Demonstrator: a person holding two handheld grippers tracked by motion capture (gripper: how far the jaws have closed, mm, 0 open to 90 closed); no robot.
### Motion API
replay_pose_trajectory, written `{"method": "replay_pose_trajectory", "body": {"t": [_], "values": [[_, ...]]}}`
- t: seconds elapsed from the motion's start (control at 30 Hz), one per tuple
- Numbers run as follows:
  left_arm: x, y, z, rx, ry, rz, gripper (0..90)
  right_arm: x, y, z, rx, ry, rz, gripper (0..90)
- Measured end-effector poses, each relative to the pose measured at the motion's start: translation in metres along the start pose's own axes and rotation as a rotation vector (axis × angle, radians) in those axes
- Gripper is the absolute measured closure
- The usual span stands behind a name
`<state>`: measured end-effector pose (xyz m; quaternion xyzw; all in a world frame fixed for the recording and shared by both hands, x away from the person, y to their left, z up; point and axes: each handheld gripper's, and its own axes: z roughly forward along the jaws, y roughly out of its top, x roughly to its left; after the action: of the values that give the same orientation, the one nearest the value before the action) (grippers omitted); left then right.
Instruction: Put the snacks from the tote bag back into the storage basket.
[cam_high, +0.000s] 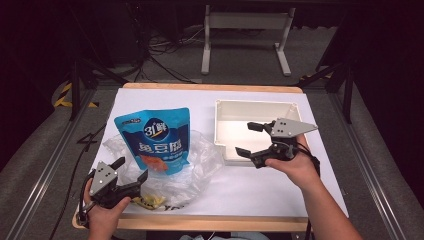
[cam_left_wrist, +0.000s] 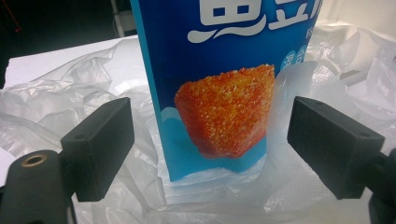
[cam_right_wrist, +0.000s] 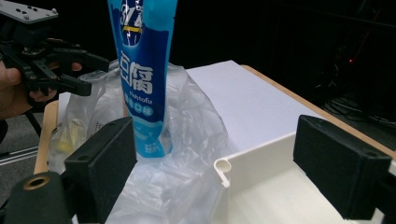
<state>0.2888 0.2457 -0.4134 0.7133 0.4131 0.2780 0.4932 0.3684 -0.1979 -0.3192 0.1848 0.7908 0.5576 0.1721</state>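
Jaws apart; pouch (cam_high: 159, 141) in plastic bag (cam_high: 200, 167).

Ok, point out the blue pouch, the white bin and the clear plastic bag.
blue pouch (cam_high: 157, 140), high view, on its printed front.
white bin (cam_high: 218, 125), high view, on its left wall.
clear plastic bag (cam_high: 202, 160), high view, on its crumpled right side.

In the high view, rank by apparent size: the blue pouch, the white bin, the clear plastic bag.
1. White bin and clear plastic bag: similar spread, and the pouch covers part of the bag, so no ranking between them.
2. Blue pouch, clearly smallest.
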Motion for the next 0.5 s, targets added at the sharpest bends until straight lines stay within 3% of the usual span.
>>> {"method": "replay_pose_trajectory", "body": {"t": [0.5], "values": [[0.001, 0.001, 0.002, 0.004, -0.009, 0.004, 15.4, 0.005, 0.022, 0.045, 0.013, 0.076, -0.041, 13.3]]}}
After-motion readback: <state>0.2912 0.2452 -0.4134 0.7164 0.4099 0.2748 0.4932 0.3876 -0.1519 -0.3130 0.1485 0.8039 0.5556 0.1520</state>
